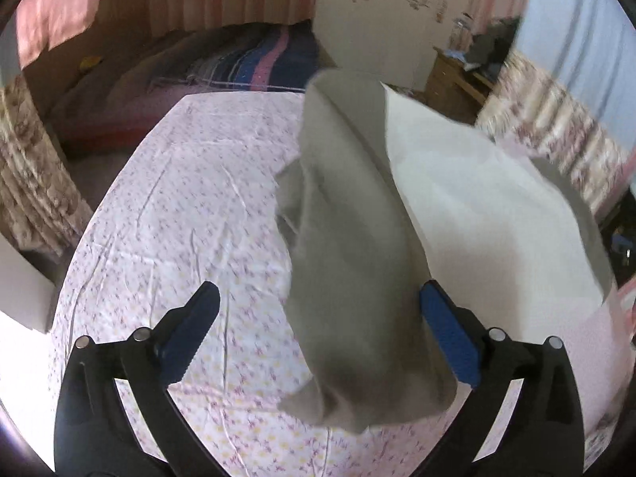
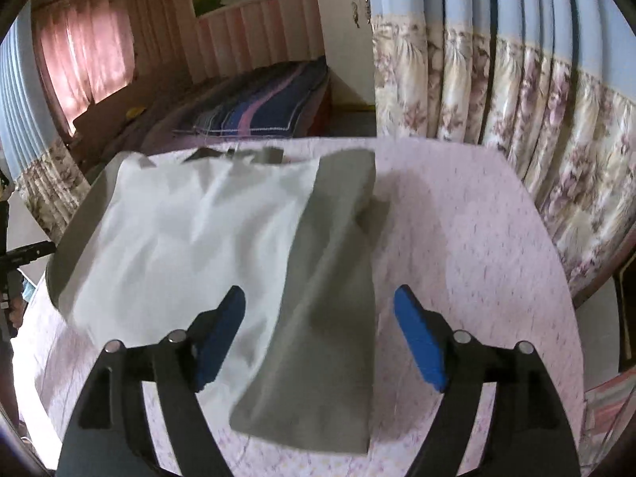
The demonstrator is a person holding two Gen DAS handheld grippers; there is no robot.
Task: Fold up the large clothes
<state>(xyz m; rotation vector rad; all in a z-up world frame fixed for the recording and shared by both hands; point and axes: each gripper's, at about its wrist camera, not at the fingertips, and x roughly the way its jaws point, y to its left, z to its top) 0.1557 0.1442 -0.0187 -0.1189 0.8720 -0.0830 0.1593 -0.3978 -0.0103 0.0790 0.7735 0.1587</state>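
Left wrist view: left gripper (image 1: 318,310) spread wide, gripping nothing — the shirt's (image 1: 457,198) grey sleeve (image 1: 357,278) sits between the fingers, brushing the right one. Only this view shows a wooden dresser (image 1: 457,79) at 1 o'clock.

Right wrist view: right gripper (image 2: 320,306) gaping too, empty — one shirt at 11 o'clock on the floral sheet (image 2: 477,258), both grey sleeves visible, plus curtains (image 2: 497,99) at 2.

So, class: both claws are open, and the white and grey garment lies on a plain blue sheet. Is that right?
Not quite. The sheet is not plain blue: it is pale pink with a small flower print, as the left wrist view shows best. The rest stands: the left claw and right claw are both open, and the white and grey garment lies on the sheet.
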